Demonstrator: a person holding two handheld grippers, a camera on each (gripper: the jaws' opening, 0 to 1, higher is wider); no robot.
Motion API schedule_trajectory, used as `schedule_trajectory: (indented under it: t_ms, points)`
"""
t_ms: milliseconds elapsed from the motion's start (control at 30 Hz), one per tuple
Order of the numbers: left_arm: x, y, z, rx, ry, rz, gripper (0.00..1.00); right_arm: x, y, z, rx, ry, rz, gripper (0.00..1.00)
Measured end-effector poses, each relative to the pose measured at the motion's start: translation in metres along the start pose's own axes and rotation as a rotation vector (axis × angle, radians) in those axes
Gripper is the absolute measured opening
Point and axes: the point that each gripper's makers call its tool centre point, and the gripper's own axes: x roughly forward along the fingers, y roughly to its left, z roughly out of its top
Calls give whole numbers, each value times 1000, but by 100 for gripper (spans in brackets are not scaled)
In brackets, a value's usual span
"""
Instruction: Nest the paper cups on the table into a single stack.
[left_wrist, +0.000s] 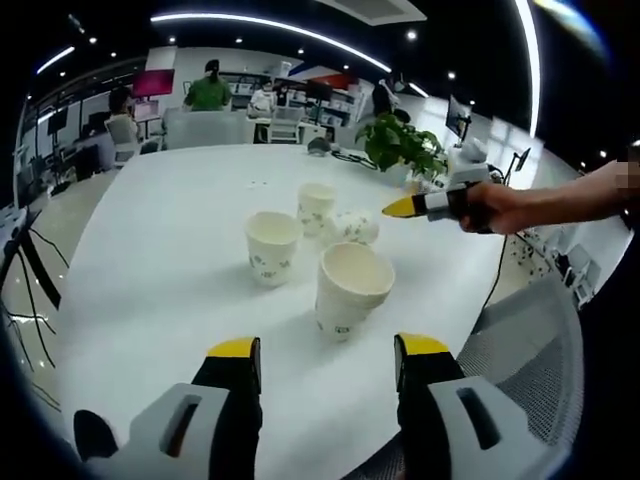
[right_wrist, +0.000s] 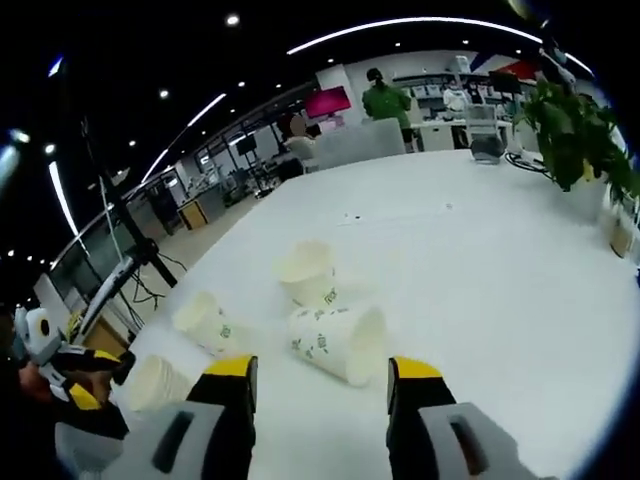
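Four paper cups sit loose on the white surface (left_wrist: 150, 260); one lies on its side (right_wrist: 340, 343). Both grippers, left (left_wrist: 328, 362) and right (right_wrist: 318, 382), have fingers spread and empty. The right should probably right the tipped cup first, pinching its rim gently.

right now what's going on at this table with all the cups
A person holds a gripper in each hand over a white table with four paper cups. None are nested yet. In the left gripper view, three cups stand upright: the nearest cup, a middle cup and a far cup. A fourth cup lies on its side. The left gripper is open and empty near the nearest cup. The right gripper is open over the tipped cup.
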Motion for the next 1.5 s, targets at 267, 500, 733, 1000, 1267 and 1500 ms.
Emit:
schedule_trajectory:
  t_ms: [267, 500, 733, 1000, 1267, 1500]
  points:
    - [-3, 3, -4, -23, 1, 7, 51, 20, -1, -6, 8, 41, -2, 51]
    - [-6, 13, -6, -50, -3, 14, 51, 37, 6, -7, 0, 69, 31, 51]
    - [-6, 13, -11, -61, 10, 16, 51, 55, 8, -11, 13, 75, 78, 50]
    - [-6, 15, -17, -70, 26, 21, 51, 69, 19, -13, -2, 81, 148, 40]
    - [-6, 12, -22, -86, 34, 23, 50, 69, 29, -24, -12, 85, 190, 0]
    - [-6, 11, -24, -83, 33, 23, 50, 54, 44, -30, -51, 96, 217, 0]
